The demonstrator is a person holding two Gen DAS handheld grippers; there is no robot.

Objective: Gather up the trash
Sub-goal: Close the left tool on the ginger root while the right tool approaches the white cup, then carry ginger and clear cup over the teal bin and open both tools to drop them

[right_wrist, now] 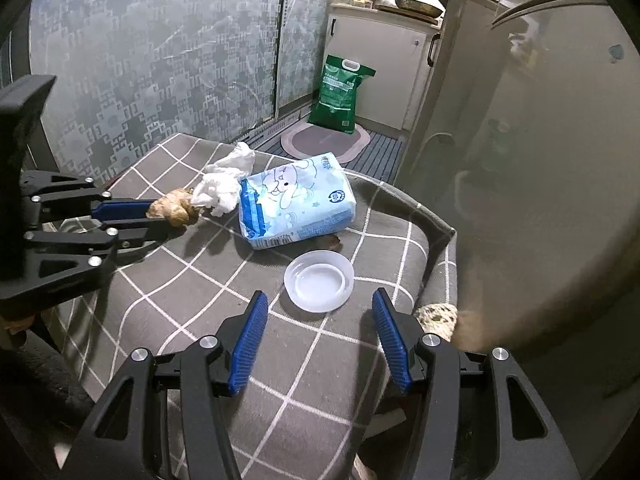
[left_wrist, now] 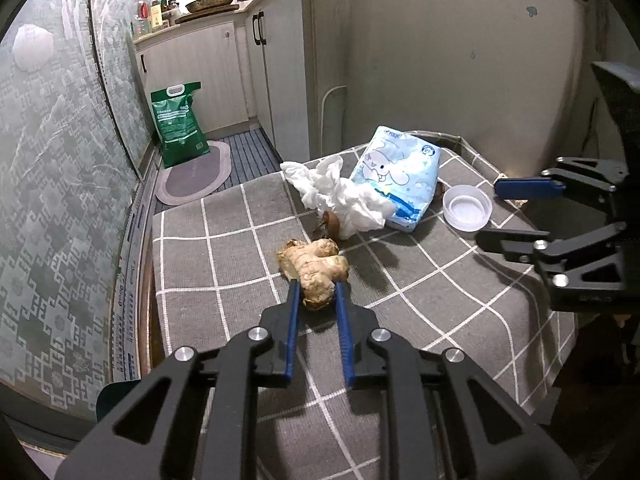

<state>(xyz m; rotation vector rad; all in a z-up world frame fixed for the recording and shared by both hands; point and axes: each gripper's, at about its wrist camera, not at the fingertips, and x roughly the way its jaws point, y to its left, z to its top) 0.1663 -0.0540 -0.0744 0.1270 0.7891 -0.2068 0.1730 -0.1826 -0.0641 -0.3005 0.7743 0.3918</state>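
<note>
A knobbly piece of ginger [left_wrist: 316, 270] lies on the grey checked tablecloth [left_wrist: 420, 300]. My left gripper [left_wrist: 317, 286] is shut on it; it also shows in the right wrist view [right_wrist: 176, 208]. Behind it lie crumpled white tissues [left_wrist: 340, 192], a brown scrap [left_wrist: 330, 224] and a pale blue tissue pack [left_wrist: 400, 178]. A clear plastic lid [right_wrist: 319, 280] lies just ahead of my right gripper [right_wrist: 320, 304], which is open and empty above the cloth.
The table's far right edge meets a pale fridge [left_wrist: 460, 60]. Patterned glass doors [left_wrist: 60, 160] run along the left. On the floor beyond stand a green bag [left_wrist: 180, 124] and an oval mat [left_wrist: 196, 172]. White cabinets [left_wrist: 280, 60] stand behind.
</note>
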